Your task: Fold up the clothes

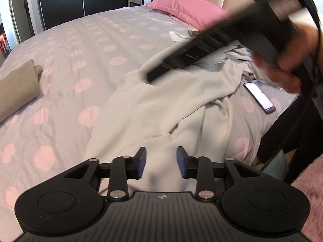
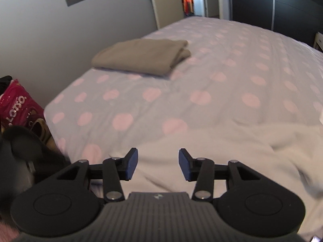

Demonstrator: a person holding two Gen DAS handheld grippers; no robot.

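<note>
Across the grey duvet with pale pink dots (image 1: 84, 46), a crumpled, pale cream fleece garment (image 1: 161, 109) lies spread from the near edge of the bed toward a rumpled heap of light clothes (image 1: 240, 54) near the pink pillow (image 1: 185, 8). Over the garment's near end the left gripper (image 1: 161, 165) hovers with its blue-padded fingers (image 1: 141, 164) set wide apart and nothing between them. From the right wrist view, the right gripper (image 2: 158, 166) likewise stands wide open above the same cream cloth (image 2: 212, 157), gripping nothing; in the left view its blurred black body (image 1: 201, 48) crosses above the garment, held by a hand (image 1: 290, 60). A folded khaki-brown garment (image 2: 141, 57) sits by the bed's far left edge, well apart from the cream one, with a broad stretch of bare dotted duvet between them. A black smartphone with a lit screen (image 1: 260, 96) lies on the duvet just beside the cream garment's right side, near the bed's right edge. Beyond the left edge of the bed stands a magenta printed bag (image 2: 18, 104).
</note>
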